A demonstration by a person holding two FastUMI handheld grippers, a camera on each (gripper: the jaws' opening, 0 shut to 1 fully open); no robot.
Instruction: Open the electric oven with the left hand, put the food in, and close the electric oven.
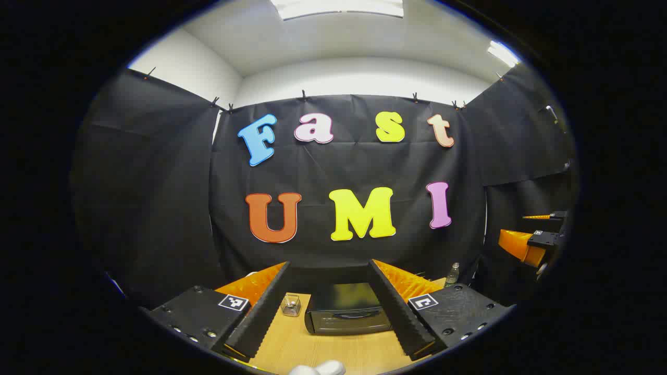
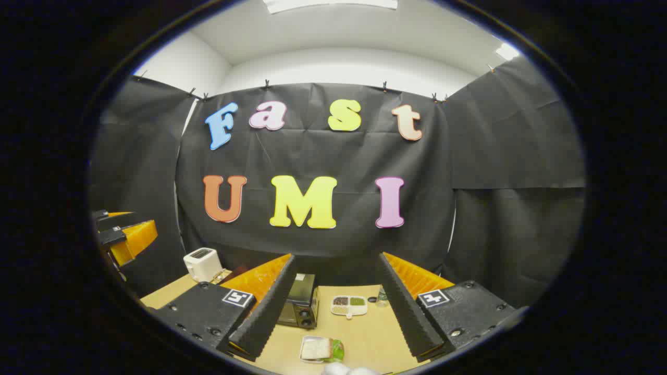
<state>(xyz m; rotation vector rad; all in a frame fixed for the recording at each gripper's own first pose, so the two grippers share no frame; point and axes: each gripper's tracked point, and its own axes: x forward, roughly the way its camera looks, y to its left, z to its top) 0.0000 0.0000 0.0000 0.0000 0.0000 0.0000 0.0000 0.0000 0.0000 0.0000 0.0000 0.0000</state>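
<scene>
Both grippers, left [image 1: 333, 333] and right [image 2: 333, 333], hung with fingers apart, gripping nothing. We counted one electric oven [image 2: 298, 307], door shut, on the wooden table [image 2: 370, 338]; nearer than it, one tray [image 2: 319, 349] held a sandwich; beside it, one divided dish [image 2: 349, 305] held grains.

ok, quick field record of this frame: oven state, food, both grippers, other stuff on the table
oven: electric oven on the wooden table, door shut
food: sandwich tray near the table's front edge, in front of the oven, untouched
left gripper: jaws open, holding nothing, raised and facing the oven
right gripper: jaws open, holding nothing, raised above the tray
other items: divided dish right of the oven; toaster at far left; small glass jar left of the oven; bottle at back right
task stage: not started
</scene>
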